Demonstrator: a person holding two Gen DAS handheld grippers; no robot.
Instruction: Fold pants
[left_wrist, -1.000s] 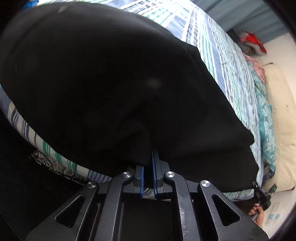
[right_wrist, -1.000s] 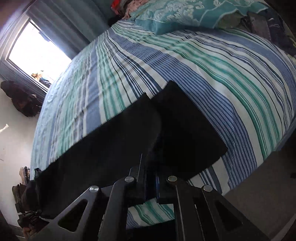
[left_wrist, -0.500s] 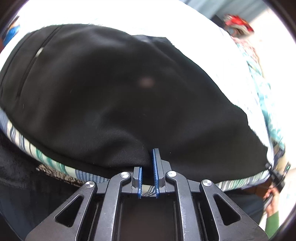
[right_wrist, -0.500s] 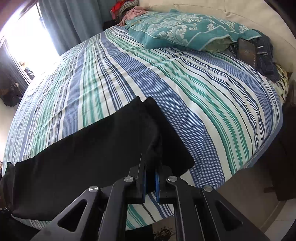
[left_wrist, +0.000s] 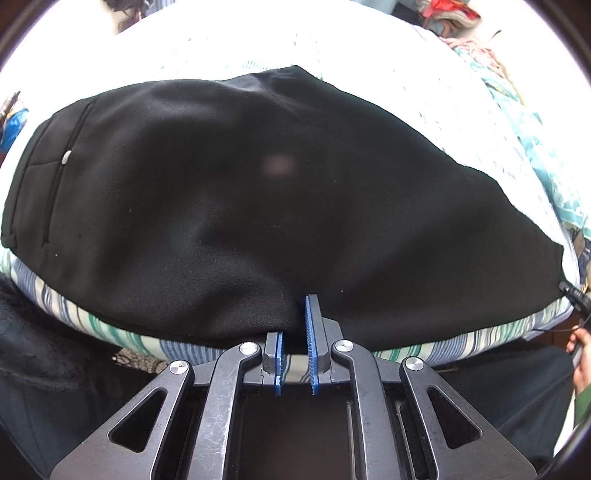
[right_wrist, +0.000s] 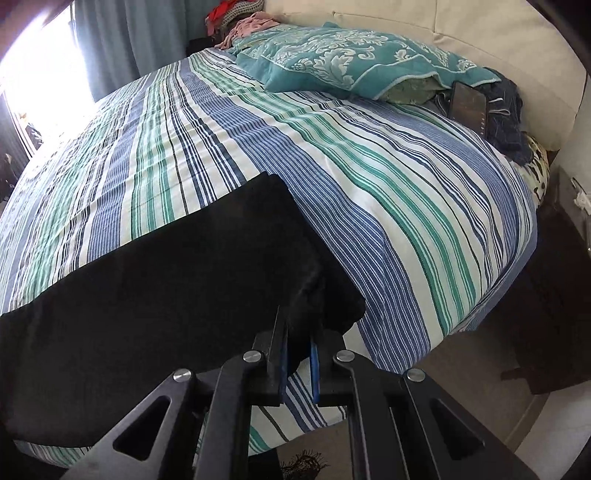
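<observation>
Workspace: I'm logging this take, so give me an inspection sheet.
Surface: striped bed.
Job's things: black pants lie flat along the near edge.
Clutter: teal pillow, tablet, clothes heap.
Grippers: left gripper jaws apart around the pants' edge; right gripper holds the leg end between slightly parted jaws.
Cables: nothing seen.
Surroundings: curtain, headboard.

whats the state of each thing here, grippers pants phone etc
left gripper: jaws slightly apart, at the near edge of the pants, cloth between the pads
right gripper: jaws slightly apart, cloth between the pads
pants: folded lengthwise, flat on the bed, near edge bunched at both grippers
bedspread: spread out, lightly wrinkled
pillow: lying at the head of the bed
phone: screen dark, propped on dark clothes
</observation>
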